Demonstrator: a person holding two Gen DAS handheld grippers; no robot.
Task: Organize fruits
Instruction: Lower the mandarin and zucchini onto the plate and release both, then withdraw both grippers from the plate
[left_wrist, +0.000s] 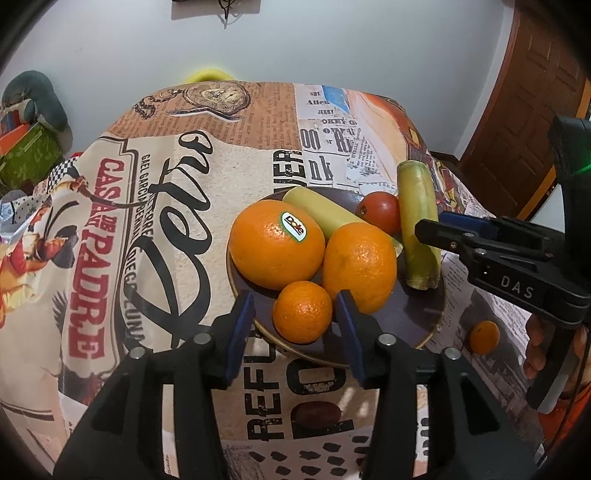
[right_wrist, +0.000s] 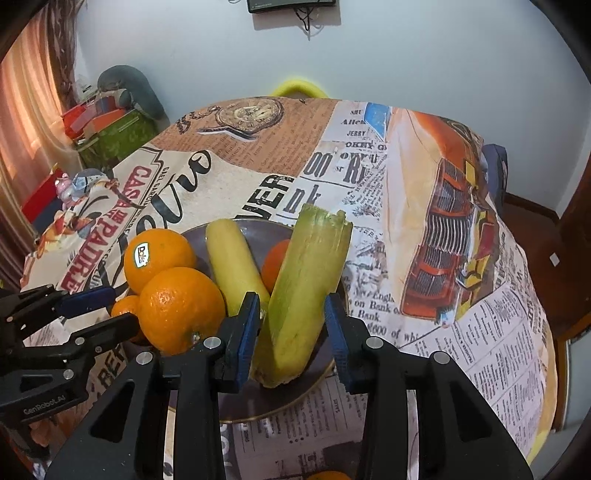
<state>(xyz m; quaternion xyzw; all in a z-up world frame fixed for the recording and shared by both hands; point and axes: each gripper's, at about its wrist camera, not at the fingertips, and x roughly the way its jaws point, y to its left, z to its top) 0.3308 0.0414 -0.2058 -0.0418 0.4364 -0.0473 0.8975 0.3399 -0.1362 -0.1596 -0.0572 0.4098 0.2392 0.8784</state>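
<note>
Looking from your left gripper (left_wrist: 293, 325), you have its blue pads either side of the mandarin (left_wrist: 302, 312) at the near rim of the plate (left_wrist: 424, 314). The left pad stands clear of the fruit with plate showing in the gap, and the right pad sits just beside it, so the jaws are open and not pressing. Behind the mandarin lie two oranges: the stickered one (left_wrist: 277, 243) to the left, the plain one (left_wrist: 360, 267) to the right, touching each other. Farther back a yellow half banana (left_wrist: 321, 214) slants across the plate, with a tomato (left_wrist: 380, 212) at the far right.

Right of those, your right gripper (right_wrist: 291, 325) straddles the green-yellow banana piece (right_wrist: 306, 288), which leans tilted over the plate's right side. Both pads stand a little off its skin, so that gripper is open too. From the left wrist view, a second mandarin (left_wrist: 484, 337) lies on the tablecloth (left_wrist: 110, 258) just off the plate's near right edge, below your right gripper.
</note>
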